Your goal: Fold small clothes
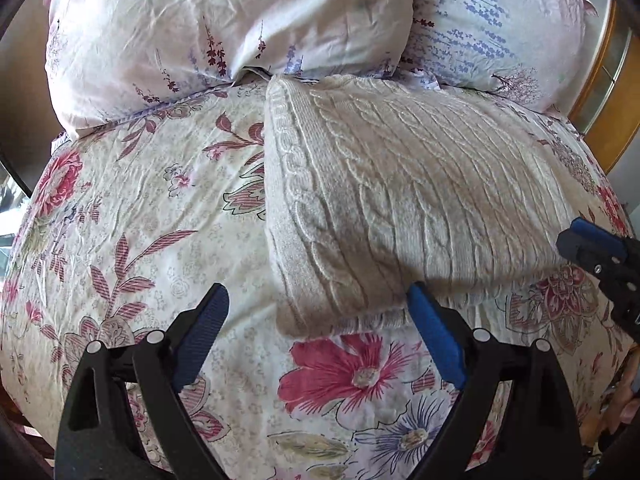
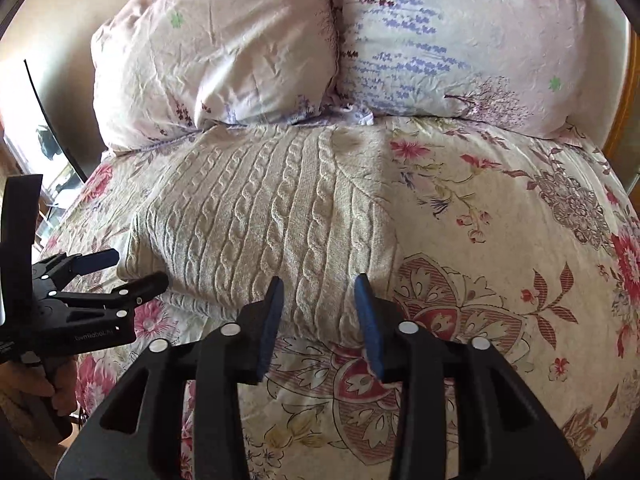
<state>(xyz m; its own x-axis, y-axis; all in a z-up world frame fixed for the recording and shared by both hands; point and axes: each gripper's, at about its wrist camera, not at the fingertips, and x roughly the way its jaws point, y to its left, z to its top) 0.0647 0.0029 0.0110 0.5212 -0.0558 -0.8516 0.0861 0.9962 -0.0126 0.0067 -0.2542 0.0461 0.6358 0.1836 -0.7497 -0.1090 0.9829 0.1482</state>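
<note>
A cream cable-knit sweater (image 1: 400,200) lies folded into a rectangle on the floral bedspread (image 1: 140,220), its far edge against the pillows. It also shows in the right wrist view (image 2: 272,216). My left gripper (image 1: 318,308) is open and empty, its jaws straddling the sweater's near left corner just above the bed. My right gripper (image 2: 318,296) is open and empty at the sweater's near right edge. The right gripper shows at the right edge of the left wrist view (image 1: 600,252). The left gripper shows at the left of the right wrist view (image 2: 120,270).
Two pale floral pillows (image 1: 224,20) (image 1: 492,20) lie side by side at the head of the bed. They also show in the right wrist view (image 2: 216,52) (image 2: 460,40). A wooden headboard (image 1: 600,92) stands at the far right. The bedspread (image 2: 500,240) extends right of the sweater.
</note>
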